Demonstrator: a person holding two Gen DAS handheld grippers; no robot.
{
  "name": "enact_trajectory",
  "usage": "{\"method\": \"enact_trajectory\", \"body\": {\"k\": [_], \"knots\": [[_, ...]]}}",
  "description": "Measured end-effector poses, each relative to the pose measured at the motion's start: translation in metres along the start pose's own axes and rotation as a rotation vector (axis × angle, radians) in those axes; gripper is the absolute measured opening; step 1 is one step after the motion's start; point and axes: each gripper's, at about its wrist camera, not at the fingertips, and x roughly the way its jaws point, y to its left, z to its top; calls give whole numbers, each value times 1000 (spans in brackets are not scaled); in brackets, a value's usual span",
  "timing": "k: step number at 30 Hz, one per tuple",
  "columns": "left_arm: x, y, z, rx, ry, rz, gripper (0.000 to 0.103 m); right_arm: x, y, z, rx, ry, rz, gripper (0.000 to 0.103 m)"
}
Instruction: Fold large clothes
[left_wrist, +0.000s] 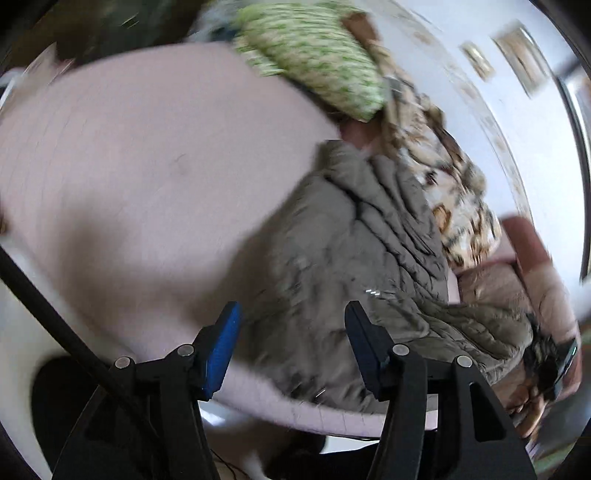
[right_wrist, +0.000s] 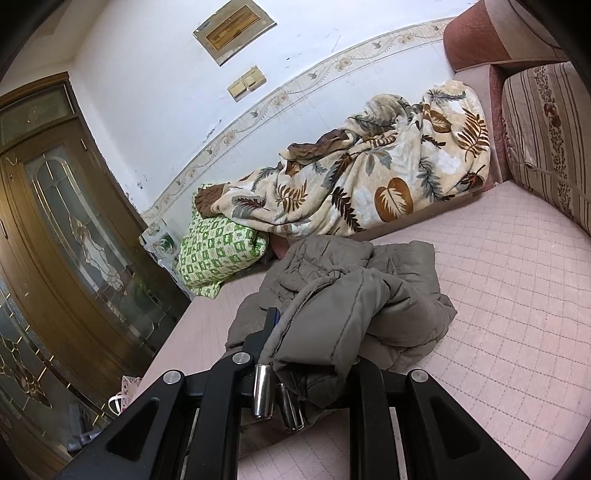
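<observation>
A grey-brown padded jacket (right_wrist: 351, 295) lies crumpled on the pink quilted bed (right_wrist: 498, 295). My right gripper (right_wrist: 295, 332) is shut on a thick fold of it. The fabric drapes over the jaws and hides the right finger, so only the left finger (right_wrist: 271, 321) shows. The left wrist view is blurred. There the jacket (left_wrist: 369, 251) spreads across the bed (left_wrist: 147, 166), and my left gripper (left_wrist: 291, 332) hovers open above the jacket's near edge. Its blue pads (left_wrist: 221, 350) stand well apart with nothing pinched between them.
A leaf-patterned blanket (right_wrist: 369, 177) is heaped along the wall, with a green checked pillow (right_wrist: 218, 251) at its end. A striped headboard cushion (right_wrist: 546, 129) bounds the bed on the right. A wooden glazed door (right_wrist: 55, 221) stands past the bed's left edge.
</observation>
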Motion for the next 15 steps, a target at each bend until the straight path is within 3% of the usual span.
{"method": "enact_trajectory", "body": {"k": [2,7,10,13,15], "knots": [[-2,17,-7,-75,9,-34,58,0,0,0,-4,-1,0,17],[12,24,-25,-153,54,-128,59,0,0,1,-5,-1,-3,17],[17,16,-27,-142,41,-143,70,-1,1,1,-7,1,-6,17],[34,13,-33,-185,71,-175,71,-1,1,0,-4,0,-6,17],[40,13,-31,-186,31,-199,71,-1,0,0,-6,-1,-7,17]]}}
